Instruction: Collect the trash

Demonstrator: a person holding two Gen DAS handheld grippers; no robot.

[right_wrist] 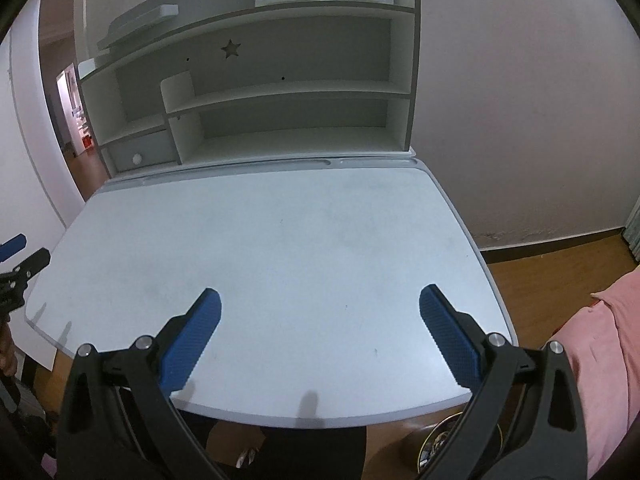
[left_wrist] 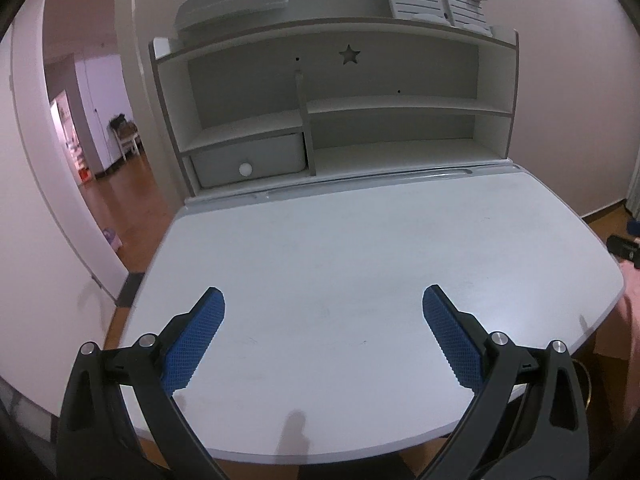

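My left gripper (left_wrist: 323,304) is open and empty, held above the near part of a pale desk top (left_wrist: 340,256). My right gripper (right_wrist: 320,304) is open and empty above the same desk top (right_wrist: 280,248), near its front edge. The left gripper also shows at the left edge of the right wrist view (right_wrist: 16,256). No trash shows on the desk top. A round bin (right_wrist: 444,440) with dark contents stands on the floor under the desk's front right corner, partly hidden by my right finger.
A white hutch with shelves (left_wrist: 332,112) stands at the back of the desk, with a small drawer (left_wrist: 248,160) at its lower left. A pink cushion (right_wrist: 600,360) lies to the right. A doorway (left_wrist: 92,132) opens at the left onto wooden floor.
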